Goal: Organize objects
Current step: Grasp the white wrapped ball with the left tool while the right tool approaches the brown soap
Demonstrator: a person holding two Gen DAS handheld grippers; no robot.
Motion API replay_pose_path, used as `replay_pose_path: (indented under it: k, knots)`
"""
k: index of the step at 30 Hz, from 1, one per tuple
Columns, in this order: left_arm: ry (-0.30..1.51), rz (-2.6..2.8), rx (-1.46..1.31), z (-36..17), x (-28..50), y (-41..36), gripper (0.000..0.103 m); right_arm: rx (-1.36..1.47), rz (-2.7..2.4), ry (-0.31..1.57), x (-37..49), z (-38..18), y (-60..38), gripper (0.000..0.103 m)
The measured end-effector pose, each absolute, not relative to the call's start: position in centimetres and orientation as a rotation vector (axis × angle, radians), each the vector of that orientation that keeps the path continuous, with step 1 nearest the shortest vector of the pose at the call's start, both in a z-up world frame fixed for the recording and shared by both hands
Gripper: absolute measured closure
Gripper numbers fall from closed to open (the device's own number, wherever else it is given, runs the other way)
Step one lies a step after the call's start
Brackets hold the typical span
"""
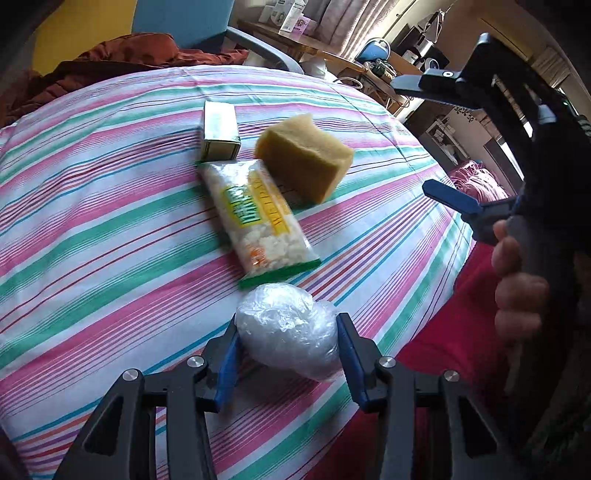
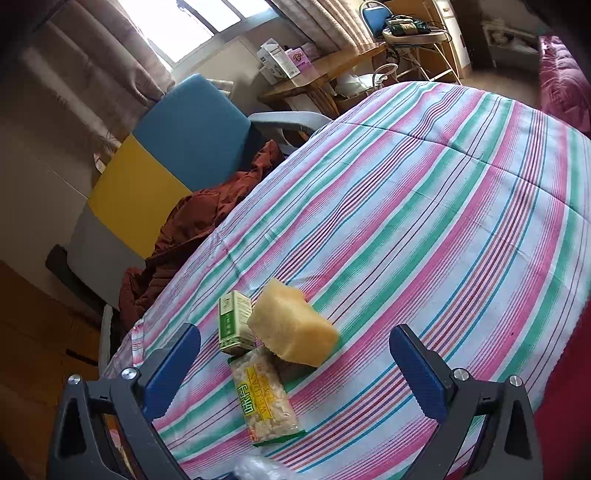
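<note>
Striped bedspread (image 1: 110, 206): snack packet (image 1: 258, 218) at centre; green box (image 1: 219, 129) beyond; sponge (image 1: 304, 158) beside; plastic-wrapped bundle (image 1: 290, 334) nearest, clasped between left gripper (image 1: 288, 354) fingers.

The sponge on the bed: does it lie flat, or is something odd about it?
It is not flat. The sponge is tilted, one edge propped on the snack packet, beside the small box. Nothing looks spilled or torn. The left tongs straddle a plastic-wrapped bundle; the right tongs hang open.

daylight from window (image 2: 192, 26) at 11 o'clock, blown out | sponge (image 1: 303, 158) motion-blurred | fisheye bending, dark corners | soft shadows
</note>
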State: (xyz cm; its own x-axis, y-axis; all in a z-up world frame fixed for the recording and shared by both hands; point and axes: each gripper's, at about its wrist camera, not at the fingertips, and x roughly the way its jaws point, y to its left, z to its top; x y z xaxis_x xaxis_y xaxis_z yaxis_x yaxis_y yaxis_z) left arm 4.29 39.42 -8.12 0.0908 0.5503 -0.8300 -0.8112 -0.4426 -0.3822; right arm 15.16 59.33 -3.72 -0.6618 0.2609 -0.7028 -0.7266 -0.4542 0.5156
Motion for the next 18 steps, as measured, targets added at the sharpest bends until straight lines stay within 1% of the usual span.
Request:
replay_pose_path:
  k: [6, 9, 13, 18]
  knots:
    - [0.25, 1.702, -1.287, -7.9, 1.9, 32.4, 0.054, -0.818, 2.121, 1.046, 14.2, -4.1, 58.8, 0.0]
    - [0.244, 1.796, -1.26, -7.7, 0.6, 30.0, 0.053, -0.872, 2.106, 0.992, 13.5, -4.3, 58.5, 0.0]
    - [0.17, 1.826, -1.274, -8.3, -0.8, 29.0, 0.05, -0.921, 2.087, 0.922, 12.8, -4.4, 58.2, 0.0]
    - [0.2, 1.859, -1.241, -8.5, -1.1, 30.1, 0.048, -0.962, 2.064, 0.857, 12.4, -4.5, 57.9, 0.0]
